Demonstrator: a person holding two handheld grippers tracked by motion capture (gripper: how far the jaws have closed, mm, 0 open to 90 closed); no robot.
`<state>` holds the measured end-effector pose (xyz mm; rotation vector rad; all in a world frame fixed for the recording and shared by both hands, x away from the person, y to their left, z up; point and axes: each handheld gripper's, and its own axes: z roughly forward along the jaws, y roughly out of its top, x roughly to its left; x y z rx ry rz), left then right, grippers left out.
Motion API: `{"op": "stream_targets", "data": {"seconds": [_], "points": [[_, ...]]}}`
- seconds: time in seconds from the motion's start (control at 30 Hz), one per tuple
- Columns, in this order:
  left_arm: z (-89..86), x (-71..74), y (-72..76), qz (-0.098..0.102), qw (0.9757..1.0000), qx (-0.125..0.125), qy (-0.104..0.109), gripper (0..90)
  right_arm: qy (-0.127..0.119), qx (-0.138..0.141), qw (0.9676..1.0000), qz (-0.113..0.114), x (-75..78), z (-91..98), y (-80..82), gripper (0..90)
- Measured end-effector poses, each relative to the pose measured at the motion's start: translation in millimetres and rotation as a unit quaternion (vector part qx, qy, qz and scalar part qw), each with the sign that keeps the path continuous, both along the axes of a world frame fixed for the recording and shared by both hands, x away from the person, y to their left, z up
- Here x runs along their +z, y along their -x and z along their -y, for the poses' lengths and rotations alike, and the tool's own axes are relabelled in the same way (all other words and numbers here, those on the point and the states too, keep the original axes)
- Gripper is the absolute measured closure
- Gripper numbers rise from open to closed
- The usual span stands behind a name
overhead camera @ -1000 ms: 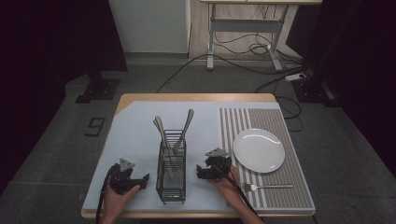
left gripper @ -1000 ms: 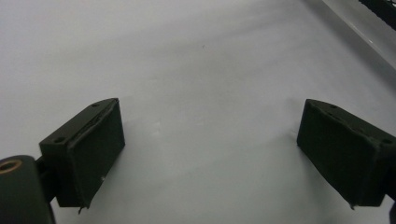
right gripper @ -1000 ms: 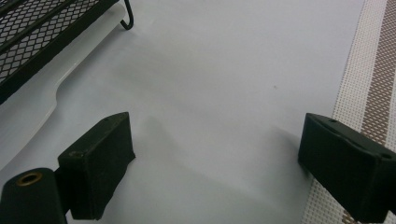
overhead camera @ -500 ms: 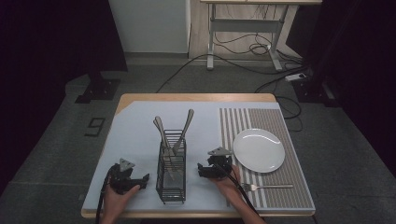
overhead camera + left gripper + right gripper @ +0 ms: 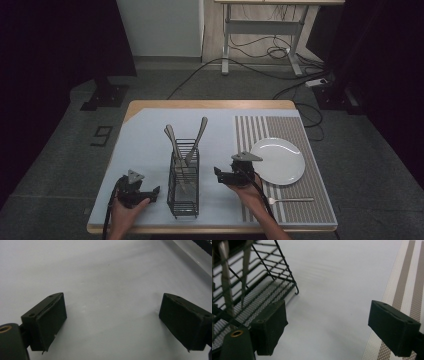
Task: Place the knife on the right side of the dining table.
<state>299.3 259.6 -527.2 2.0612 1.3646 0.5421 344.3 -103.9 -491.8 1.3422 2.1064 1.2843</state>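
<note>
1. Pale blue worktop (image 5: 145,145) carries a wire caddy (image 5: 183,187) keeping cutlery (image 5: 195,142) upright, mid-table.
2. Right gripper (image 5: 220,175) gapes wide just beside it, holding nothing.
3. Left gripper (image 5: 155,192) is equally wide and holds nothing, near the caddy's other side.
4. One fork (image 5: 291,200) lies flat on the striped mat (image 5: 320,210), below the plate (image 5: 278,161), likely laid as a place setting.

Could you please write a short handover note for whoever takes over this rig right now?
Left tool: open, holding nothing, low over the pale blue mat left of the wire caddy.
Right tool: open, holding nothing, between the caddy and the striped placemat.
Things: cutlery stands upright in the caddy; a white plate sits on the placemat; one fork lies on the placemat in front of the plate.
Done: apparently plate and fork are laid.
Left: probably the remaining cutlery goes from caddy to placemat; nothing is gripped yet.
</note>
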Motion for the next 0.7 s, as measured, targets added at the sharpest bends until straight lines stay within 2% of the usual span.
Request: {"op": "stream_targets", "data": {"seconds": [0.47,0.7], "points": [[0.1,-0.1,0.1,0.001,1.0000,0.001,0.001,7.1,-0.033,0.016,0.9990,0.025,24.8,-1.2,-5.2,15.7],[0.0,-0.1,0.1,0.001,1.0000,0.001,0.001,7.1,-0.034,0.032,0.9983,0.035,36.9,-12.5,-13.7,18.0]]}}
